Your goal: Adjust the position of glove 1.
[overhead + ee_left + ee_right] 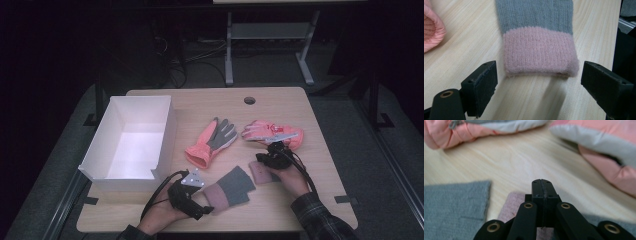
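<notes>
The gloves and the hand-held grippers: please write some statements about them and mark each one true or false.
1. The white box holds a glove. False: it is empty inside.
2. The left hand-held gripper has open jaws, one on each side of the pink cuff of the knit glove. True.
3. The right hand-held gripper is wide open. False: its jaws are shut together, with nothing between the tips.
4. Two padded pink gloves, one palm up and another, lie on the table. True.
5. The knit glove is blue. False: it is grey with a pink cuff.
</notes>
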`<control>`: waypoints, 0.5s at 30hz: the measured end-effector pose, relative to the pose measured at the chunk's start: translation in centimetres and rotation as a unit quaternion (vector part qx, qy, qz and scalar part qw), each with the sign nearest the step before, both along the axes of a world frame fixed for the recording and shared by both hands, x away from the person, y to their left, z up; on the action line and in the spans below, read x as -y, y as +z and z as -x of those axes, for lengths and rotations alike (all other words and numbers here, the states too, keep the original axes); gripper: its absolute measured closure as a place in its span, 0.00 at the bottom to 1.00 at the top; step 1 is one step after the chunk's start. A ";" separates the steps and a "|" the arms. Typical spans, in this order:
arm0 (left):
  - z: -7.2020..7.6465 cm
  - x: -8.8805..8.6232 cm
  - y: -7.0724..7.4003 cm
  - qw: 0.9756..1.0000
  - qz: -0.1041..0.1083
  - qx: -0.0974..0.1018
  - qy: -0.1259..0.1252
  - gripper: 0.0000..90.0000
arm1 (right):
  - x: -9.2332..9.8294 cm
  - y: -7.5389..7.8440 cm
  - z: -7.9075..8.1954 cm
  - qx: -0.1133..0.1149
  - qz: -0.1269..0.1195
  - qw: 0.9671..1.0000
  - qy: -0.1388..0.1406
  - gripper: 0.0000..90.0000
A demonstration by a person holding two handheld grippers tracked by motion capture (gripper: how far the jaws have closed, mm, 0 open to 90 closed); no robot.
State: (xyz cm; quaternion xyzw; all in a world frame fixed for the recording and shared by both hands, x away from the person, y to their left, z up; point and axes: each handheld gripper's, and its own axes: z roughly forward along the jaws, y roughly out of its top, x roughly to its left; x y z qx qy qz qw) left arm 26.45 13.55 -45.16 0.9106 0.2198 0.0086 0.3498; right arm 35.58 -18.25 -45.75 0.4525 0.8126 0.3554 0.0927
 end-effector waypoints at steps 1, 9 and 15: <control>0.0 0.0 0.0 1.000 -0.001 0.000 0.000 0.15 | 0.1 0.0 0.1 0.000 0.001 1.000 0.004 1.00; 0.0 -0.2 0.0 1.000 -0.009 0.001 -0.008 0.15 | 0.9 0.0 2.2 -0.011 0.001 1.000 0.019 1.00; 0.0 -0.3 0.2 1.000 -0.004 0.004 -0.004 0.15 | 2.5 1.4 3.9 0.020 -0.013 0.999 0.022 0.89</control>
